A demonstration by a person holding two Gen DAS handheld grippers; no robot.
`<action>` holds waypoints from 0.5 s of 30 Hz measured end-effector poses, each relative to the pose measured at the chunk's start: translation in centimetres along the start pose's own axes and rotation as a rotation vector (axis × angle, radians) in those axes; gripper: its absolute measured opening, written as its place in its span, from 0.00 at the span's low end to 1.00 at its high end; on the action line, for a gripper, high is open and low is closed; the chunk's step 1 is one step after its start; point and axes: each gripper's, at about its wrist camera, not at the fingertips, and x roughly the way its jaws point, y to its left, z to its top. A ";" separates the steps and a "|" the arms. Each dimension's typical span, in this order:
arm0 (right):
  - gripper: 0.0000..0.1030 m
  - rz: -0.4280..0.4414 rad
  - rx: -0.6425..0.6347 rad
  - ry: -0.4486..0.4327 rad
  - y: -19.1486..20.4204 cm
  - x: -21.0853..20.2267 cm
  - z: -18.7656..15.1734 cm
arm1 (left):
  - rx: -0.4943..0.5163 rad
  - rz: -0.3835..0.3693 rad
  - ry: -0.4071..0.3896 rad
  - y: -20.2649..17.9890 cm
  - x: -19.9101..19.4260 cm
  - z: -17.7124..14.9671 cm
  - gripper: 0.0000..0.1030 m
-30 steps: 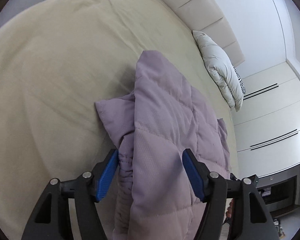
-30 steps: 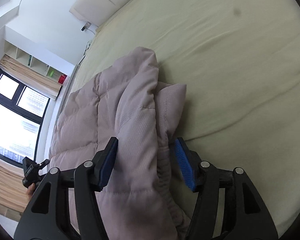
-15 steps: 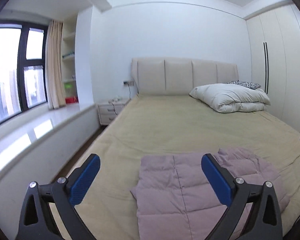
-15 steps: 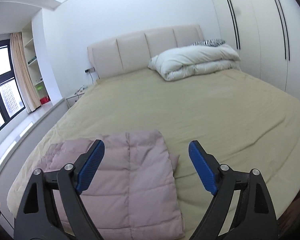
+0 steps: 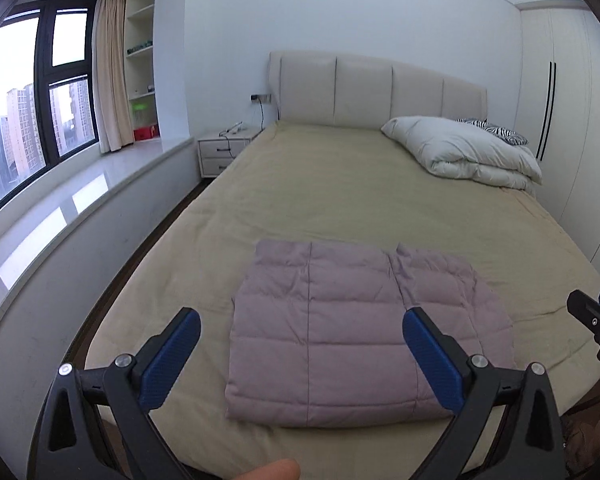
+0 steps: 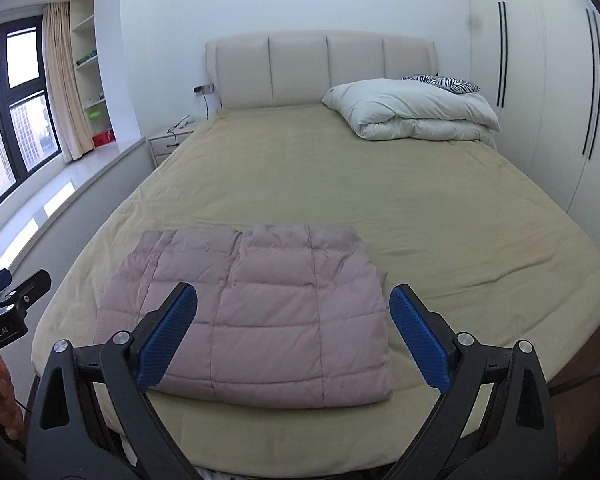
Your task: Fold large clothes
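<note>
A pale mauve quilted jacket [image 5: 352,328] lies folded into a flat rectangle near the foot of the beige bed [image 5: 340,192]; the right wrist view shows the jacket [image 6: 260,312] the same way. My left gripper [image 5: 300,344] hangs above and in front of it, jaws wide open with nothing between them. My right gripper [image 6: 292,320] is also held back above the jacket; its jaws are still opening and hold nothing. In the left wrist view, the right gripper [image 5: 598,320] shows at the right edge. In the right wrist view, the left gripper [image 6: 8,300] shows at the left edge.
A folded white duvet [image 5: 468,152] and a zebra-print pillow [image 5: 492,130] lie at the head of the bed on the right. A padded headboard [image 5: 376,92], a nightstand [image 5: 224,148], a window ledge [image 5: 80,200] and wardrobes [image 6: 540,80] surround the bed.
Both grippers let go of the jacket, opened wide and pulled back and up from the bed. The views rolled level and the jacket now lies folded and free.
</note>
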 end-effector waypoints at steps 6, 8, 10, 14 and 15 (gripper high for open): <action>0.96 -0.012 0.000 0.028 1.1 -2.2 -0.4 | 0.013 -0.020 0.015 0.5 -2.0 -0.7 1.00; 0.96 -0.020 0.005 0.042 1.1 -1.7 -0.6 | 0.023 -0.012 0.019 0.3 -2.1 -1.0 1.00; 0.96 -0.027 0.014 0.074 1.0 -0.7 -0.8 | 0.028 -0.004 0.044 0.0 -1.1 -1.3 1.00; 0.96 -0.050 0.005 0.130 1.3 1.4 -1.4 | 0.015 0.002 0.089 0.3 -0.3 -1.9 1.00; 0.96 -0.055 0.001 0.125 1.4 1.3 -1.5 | 0.018 0.011 0.090 0.2 -0.3 -2.0 1.00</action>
